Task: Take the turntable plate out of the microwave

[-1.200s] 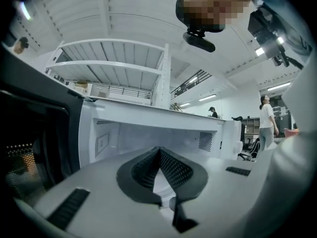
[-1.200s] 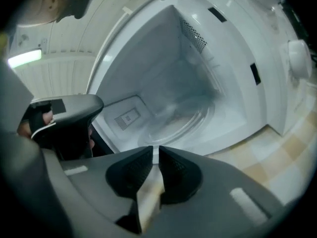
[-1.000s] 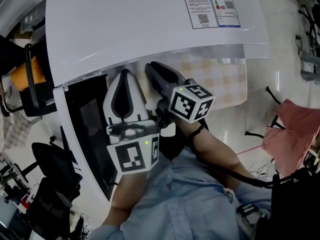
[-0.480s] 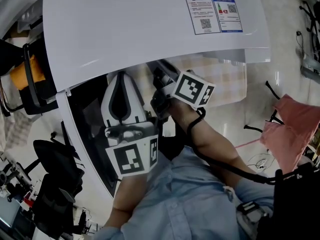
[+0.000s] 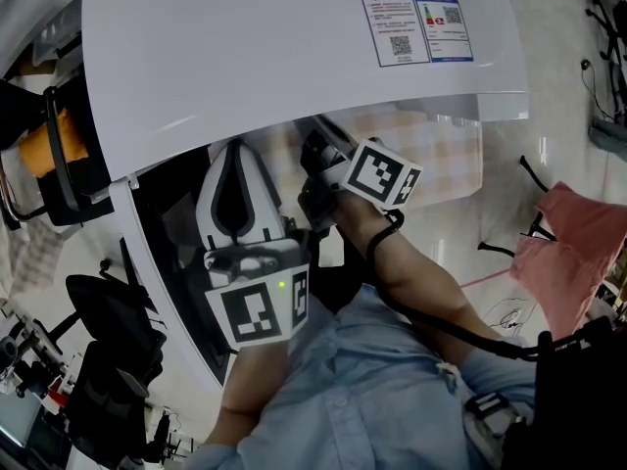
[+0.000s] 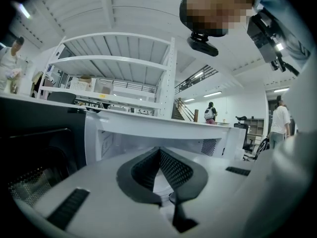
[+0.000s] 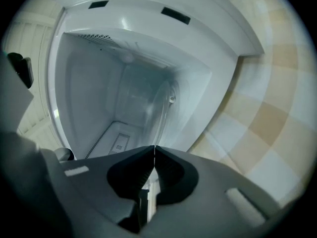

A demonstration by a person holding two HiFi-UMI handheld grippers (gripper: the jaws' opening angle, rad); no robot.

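The white microwave [image 5: 274, 57] stands with its dark door [image 5: 167, 253] swung open to the left. In the right gripper view the cavity appears tilted, and the clear glass turntable plate [image 7: 162, 113] runs edge-on down to my right gripper [image 7: 154, 147]. Its jaws have just been closing and are now shut, with the plate's rim between the pads. In the head view only that gripper's marker cube [image 5: 382, 179] shows; its tips are hidden under the microwave's top. My left gripper [image 5: 238, 149] hangs in front of the opening, shut [image 6: 159, 148] with nothing in it.
The microwave sits on a checked tablecloth [image 5: 441, 155]. A pink cloth [image 5: 578, 262] lies on the floor at the right. Black office chairs [image 5: 108, 341] stand at the left, beyond the open door. People [image 6: 281, 120] stand far off in the hall.
My right gripper has pushed deeper under the microwave's top and rolled, its marker cube turning. The left gripper has stayed where it was.
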